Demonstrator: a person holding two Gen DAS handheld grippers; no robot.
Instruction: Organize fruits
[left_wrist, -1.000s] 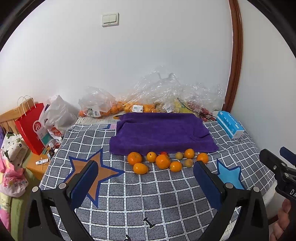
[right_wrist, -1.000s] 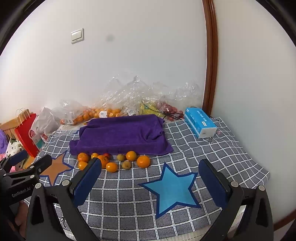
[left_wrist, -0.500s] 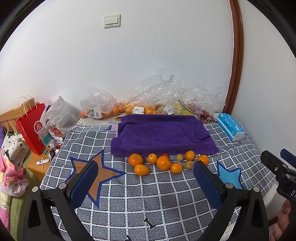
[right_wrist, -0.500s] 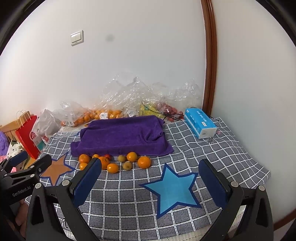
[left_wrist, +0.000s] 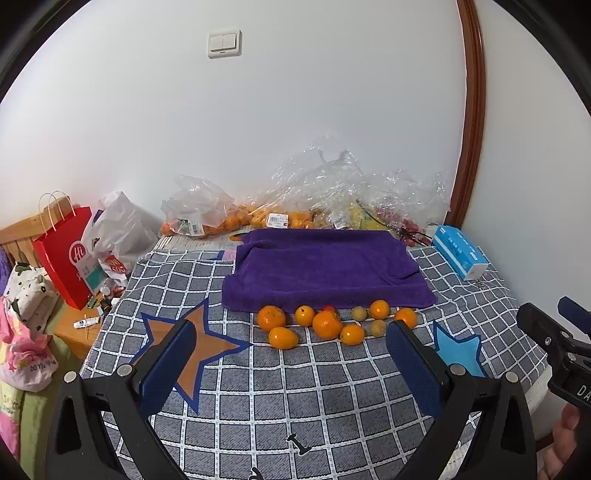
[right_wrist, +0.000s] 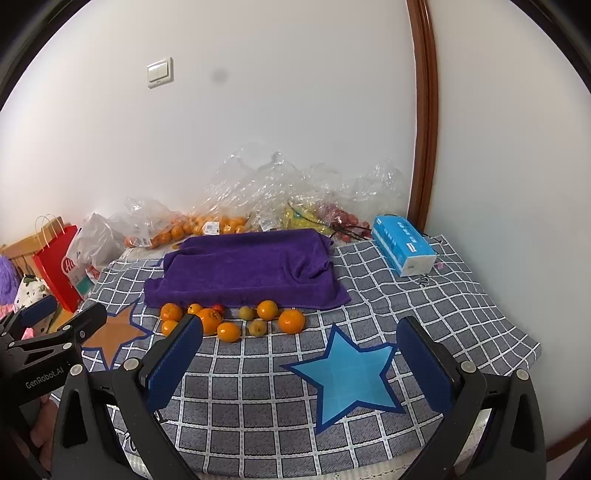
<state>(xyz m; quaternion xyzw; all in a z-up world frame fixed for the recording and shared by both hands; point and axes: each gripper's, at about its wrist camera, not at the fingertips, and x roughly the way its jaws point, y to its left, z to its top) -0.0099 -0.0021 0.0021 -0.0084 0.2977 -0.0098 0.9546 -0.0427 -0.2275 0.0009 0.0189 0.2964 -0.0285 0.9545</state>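
Observation:
Several small orange fruits and a few greenish ones lie in a loose row (left_wrist: 327, 324) (right_wrist: 236, 319) on the checked cloth, just in front of a folded purple towel (left_wrist: 321, 269) (right_wrist: 247, 271). One small red fruit (right_wrist: 218, 307) peeks out at the towel's edge. My left gripper (left_wrist: 291, 354) hovers open, short of the row, with nothing between its fingers. My right gripper (right_wrist: 299, 350) is open too, over the blue star, to the right of the fruit. Each gripper shows at the edge of the other's view.
Clear plastic bags of fruit (left_wrist: 295, 206) are piled against the wall behind the towel. A blue tissue box (right_wrist: 402, 245) lies at the back right. A red paper bag (left_wrist: 64, 254) and other bags stand off the left edge. The cloth's right edge drops off.
Both views have shifted slightly; the fruit row and towel sit a little higher and farther. Both grippers remain open and the fruit has not moved.

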